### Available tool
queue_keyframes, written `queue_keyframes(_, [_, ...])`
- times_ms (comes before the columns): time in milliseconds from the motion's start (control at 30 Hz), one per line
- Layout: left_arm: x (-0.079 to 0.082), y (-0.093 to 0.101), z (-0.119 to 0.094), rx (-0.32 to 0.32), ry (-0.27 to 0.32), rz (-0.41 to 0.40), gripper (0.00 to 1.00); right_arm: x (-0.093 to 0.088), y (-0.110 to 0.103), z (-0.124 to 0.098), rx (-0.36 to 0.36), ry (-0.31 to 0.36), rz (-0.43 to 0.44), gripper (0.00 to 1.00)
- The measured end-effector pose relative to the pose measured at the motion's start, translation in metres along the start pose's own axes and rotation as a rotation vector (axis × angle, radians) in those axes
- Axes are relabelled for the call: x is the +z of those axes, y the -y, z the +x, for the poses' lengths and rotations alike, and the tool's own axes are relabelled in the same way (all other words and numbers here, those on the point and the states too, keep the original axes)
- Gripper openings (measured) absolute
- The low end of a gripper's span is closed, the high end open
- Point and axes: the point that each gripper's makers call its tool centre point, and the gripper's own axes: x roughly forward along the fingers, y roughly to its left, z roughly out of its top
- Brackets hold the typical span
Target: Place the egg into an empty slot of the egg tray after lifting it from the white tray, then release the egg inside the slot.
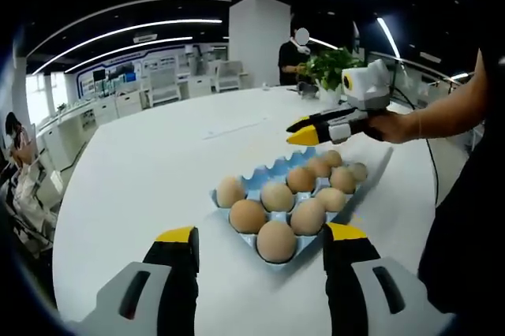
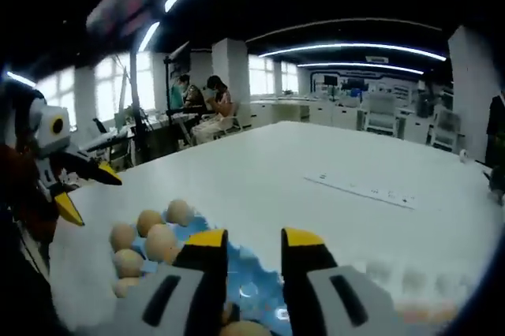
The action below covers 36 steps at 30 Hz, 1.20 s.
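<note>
Both grippers hover over the blue egg tray (image 1: 304,194), neither holding an egg

The left gripper (image 1: 260,243), jaws spread and empty, sits at the tray's near corner, touching nothing. The right gripper (image 1: 308,129), jaws slightly parted and empty, hangs above the tray's far side, probably nearer its open slots. Eggs (image 1: 277,240) fill the near rows; the tray's long axis runs away toward the right gripper. In the right gripper view the tray blurs behind the jaws. I cannot make out a white tray

Both views face the egg tray (image 1: 288,194) from opposite sides.
</note>
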Motion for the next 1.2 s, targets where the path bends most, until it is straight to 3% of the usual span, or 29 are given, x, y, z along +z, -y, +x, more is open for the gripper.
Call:
queue_keyframes(100, [0.001, 0.002, 0.000, 0.004, 0.001, 0.001, 0.64, -0.011, 0.038, -0.020, -0.113, -0.015, 0.017, 0.26])
queue_keyframes(133, [0.002, 0.003, 0.001, 0.005, 0.001, 0.001, 0.64, -0.019, 0.060, -0.031, -0.194, -0.034, 0.053, 0.26])
queue_keyframes(200, [0.002, 0.006, 0.002, 0.006, 0.002, 0.003, 0.64, -0.032, 0.085, -0.045, -0.269, -0.058, 0.117, 0.26])
queue_keyframes(300, [0.003, 0.010, 0.003, 0.006, -0.001, 0.003, 0.64, -0.048, 0.103, -0.059, -0.325, -0.094, 0.150, 0.26])
queue_keyframes(467, [0.006, 0.016, 0.006, 0.008, 0.001, 0.006, 0.64, -0.069, 0.104, -0.063, -0.305, -0.161, 0.120, 0.26])
queue_keyframes(633, [0.008, 0.020, 0.006, 0.017, 0.002, 0.006, 0.64, -0.067, 0.104, -0.061, -0.289, -0.142, 0.098, 0.25])
queue_keyframes(700, [0.008, 0.021, 0.006, 0.022, 0.001, 0.006, 0.64, -0.068, 0.102, -0.062, -0.249, -0.160, 0.031, 0.24])
queue_keyframes(933, [0.008, 0.026, 0.009, 0.020, -0.004, 0.006, 0.64, -0.070, 0.098, -0.062, -0.142, -0.204, -0.055, 0.24])
queue_keyframes(1067, [0.011, 0.028, 0.010, 0.024, 0.002, 0.010, 0.64, -0.070, 0.098, -0.063, -0.125, -0.194, -0.089, 0.23])
queue_keyframes(1133, [0.013, 0.028, 0.010, 0.028, 0.006, 0.007, 0.64, -0.068, 0.099, -0.065, -0.136, -0.182, -0.049, 0.23])
queue_keyframes(1200, [0.013, 0.028, 0.009, 0.032, 0.005, 0.009, 0.64, -0.067, 0.097, -0.067, -0.137, -0.171, -0.063, 0.22])
